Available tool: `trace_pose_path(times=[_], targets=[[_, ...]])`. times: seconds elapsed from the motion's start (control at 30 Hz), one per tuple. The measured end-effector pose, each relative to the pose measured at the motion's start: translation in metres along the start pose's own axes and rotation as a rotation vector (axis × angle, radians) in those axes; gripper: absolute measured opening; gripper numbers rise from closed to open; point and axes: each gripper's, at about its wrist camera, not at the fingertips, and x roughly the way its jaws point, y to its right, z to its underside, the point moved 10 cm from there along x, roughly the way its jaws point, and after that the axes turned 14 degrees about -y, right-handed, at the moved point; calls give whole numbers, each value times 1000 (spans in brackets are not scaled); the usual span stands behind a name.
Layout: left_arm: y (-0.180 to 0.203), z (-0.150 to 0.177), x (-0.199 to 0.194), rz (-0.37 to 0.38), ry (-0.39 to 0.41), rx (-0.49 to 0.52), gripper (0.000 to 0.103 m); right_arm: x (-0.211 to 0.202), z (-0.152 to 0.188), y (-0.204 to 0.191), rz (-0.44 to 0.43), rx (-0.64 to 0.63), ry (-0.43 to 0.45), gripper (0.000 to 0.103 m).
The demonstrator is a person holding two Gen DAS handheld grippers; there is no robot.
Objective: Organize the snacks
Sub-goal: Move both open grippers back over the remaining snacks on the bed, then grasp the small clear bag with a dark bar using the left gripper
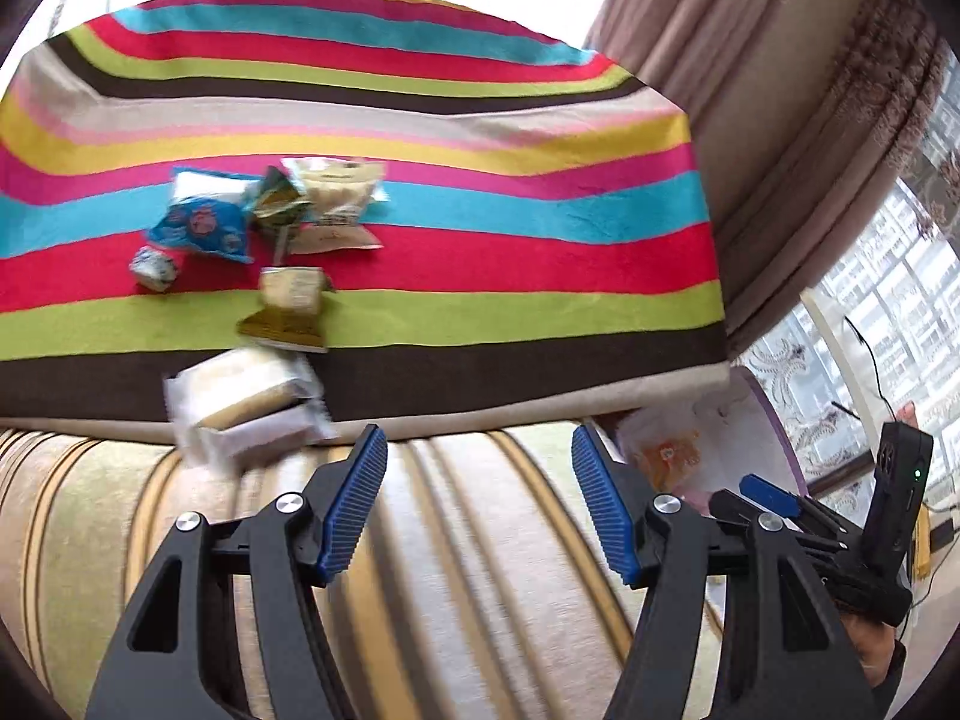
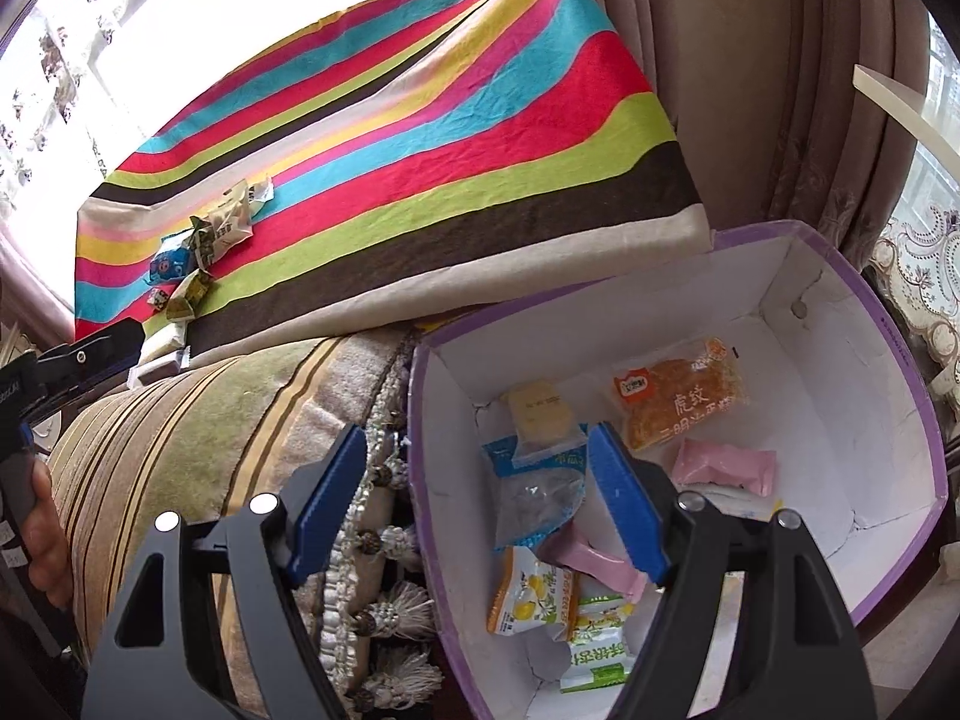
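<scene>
**A:** Striped cloth (image 1: 420, 138), woven and a little rumpled, is the biggest thing we have: it covers a flat raised surface at the far side, and we judge it serves as the sorting ground.

**B:** Agreed. Nearer to us lies a plush cushion (image 2: 180, 420) in green and tan bands, with a tasselled fringe along its right edge. To its right sits the purple-rimmed cardboard box (image 2: 912, 396), white inside, open at the top so that packets can drop straight in.

**A:** Several already lie in it: an orange crinkly packet (image 2: 678, 396) at the far side, pink pillow-shaped wrappers (image 2: 726, 468), a clear bag with blue print, and lemon-printed sachets (image 2: 534, 594) nearest us.

**B:** And the unsorted snacks (image 1: 264, 228) remain in a loose heap on the left part of the cloth, with a pale wrapped cake (image 1: 246, 408) at its near edge.

**A:** Our left hand-held gripper (image 1: 477, 498) hangs over the cushion, jaws apart, nothing between the ribbed blue pads.

**B:** Our right hand-held gripper (image 2: 477, 504) is released too, straddling the box's left wall, empty.
</scene>
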Motion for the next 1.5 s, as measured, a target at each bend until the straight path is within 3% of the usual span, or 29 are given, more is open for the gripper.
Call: trace_pose_path(times=[0.13,0.27,0.63,0.8,0.9,0.97,1.1,1.5], targets=[[-55,8,-21,-8,31,-120,61,2,-2,-13,-8,-29,-7,76],[-82,19,-30,-18,23,-144,61,2,-5,-27,-12,-56,-7,76],[-75,23,-4,-64,-108,1,55,3,-19,-82,-10,-195,-13,76],[-91,11,0,-89,-115,-43,52,4,-27,-113,-18,-267,-11,77],[-88,9,1,-131,-129,7,52,10,-28,-131,-10,-315,-23,77],[-79,8,-1,-127,-125,51,47,13,-28,-140,-7,-339,-29,77],[-79,13,13,-119,-200,60,46,17,-28,-149,-6,-356,-39,77],[-75,-3,42,-110,-252,77,41,24,-28,-149,-9,-344,-55,77]])
